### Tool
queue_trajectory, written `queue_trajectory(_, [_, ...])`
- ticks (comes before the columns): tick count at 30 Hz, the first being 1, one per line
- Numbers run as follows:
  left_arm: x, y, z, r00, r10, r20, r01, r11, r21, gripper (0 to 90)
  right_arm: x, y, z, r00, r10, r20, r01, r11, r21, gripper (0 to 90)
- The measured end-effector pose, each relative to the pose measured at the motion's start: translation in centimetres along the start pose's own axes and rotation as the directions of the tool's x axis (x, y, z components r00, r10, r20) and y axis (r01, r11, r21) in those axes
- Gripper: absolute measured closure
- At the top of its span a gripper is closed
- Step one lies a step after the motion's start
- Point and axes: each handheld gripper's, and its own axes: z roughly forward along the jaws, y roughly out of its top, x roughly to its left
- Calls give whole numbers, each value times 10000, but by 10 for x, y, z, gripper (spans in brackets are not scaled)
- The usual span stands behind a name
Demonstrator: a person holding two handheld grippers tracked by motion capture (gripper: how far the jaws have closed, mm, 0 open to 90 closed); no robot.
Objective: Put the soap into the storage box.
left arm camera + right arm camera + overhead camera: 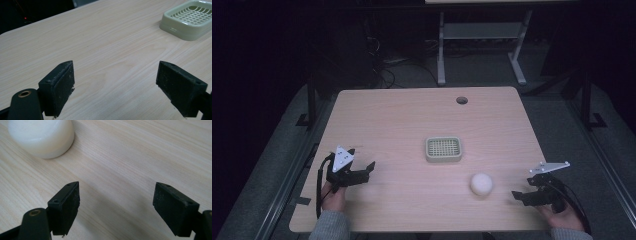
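A pale green slotted soap dish [443, 149] sits near the middle of the wooden table [412, 120]. A white rounded bar of soap [481, 184] lies in front of it, to the right. My left gripper [368, 171] rests low at the front left, open, nothing between its jaws; the soap dish [190, 20] shows at the upper right of the left gripper view. My right gripper [522, 195] is at the front right, open and empty, a short way right of the soap. The soap [41, 136] sits at the upper left of the right gripper view, ahead of the left jaw.
A round cable hole [462, 100] is near the table's far edge. Beyond the table stand a desk frame's white legs [441, 50] and cables on the dark floor. Bare wood lies between the grippers and around the dish.
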Motion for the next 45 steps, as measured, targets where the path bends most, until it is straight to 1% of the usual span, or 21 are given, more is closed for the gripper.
queue_trajectory(4, [0, 0, 0, 10000, -10, 3, 10, 10000, 20, 149, 3, 2, -2, 10000, 13, 6, -13, 10000, 43, 210])
queue_trajectory(6, [0, 0, -1, 10000, -7, 38, 7, 10000, -13, 149, 4, 4, -3, 9999, -108, -5, 108, 9999, 89, 210])
queue_trajectory(7, [0, -1, -1, 10000, -14, 12, 14, 10000, -21, 148, 5, 5, -3, 10000, -83, -39, 83, 9999, 104, 210])
queue_trajectory(13, [2, -2, -2, 10000, -86, -23, 86, 10000, -34, 148, 10, 17, -10, 9987, -483, -131, 484, 9987, 137, 210])
queue_trajectory(20, [3, -2, -3, 9999, -79, -102, 79, 10000, -44, 149, 18, 32, -13, 9954, -923, -241, 934, 9943, 516, 210])
queue_trajectory(25, [4, -2, -3, 9999, -76, -112, 76, 10000, -55, 149, 24, 42, -14, 9919, -1217, -370, 1238, 9905, 607, 209])
queue_trajectory(29, [4, -2, -3, 9999, -113, -126, 112, 9999, -103, 148, 28, 50, -15, 9872, -1535, -446, 1564, 9851, 720, 209])
queue_trajectory(33, [5, -2, -4, 9998, -149, -147, 148, 9999, -89, 148, 32, 56, -14, 9836, -1690, -635, 1737, 9817, 784, 209])
queue_trajectory(36, [5, -2, -4, 9998, -159, -150, 157, 9998, -89, 149, 34, 60, -12, 9813, -1801, -675, 1858, 9783, 921, 209])
queue_trajectory(39, [6, -2, -4, 9997, -178, -152, 176, 9998, -96, 148, 35, 63, -12, 9801, -1846, -725, 1909, 9772, 931, 209])
queue_trajectory(45, [6, -2, -4, 9998, -169, -112, 168, 9998, -92, 148, 41, 72, -9, 9726, -2171, -834, 2252, 9688, 1034, 206])
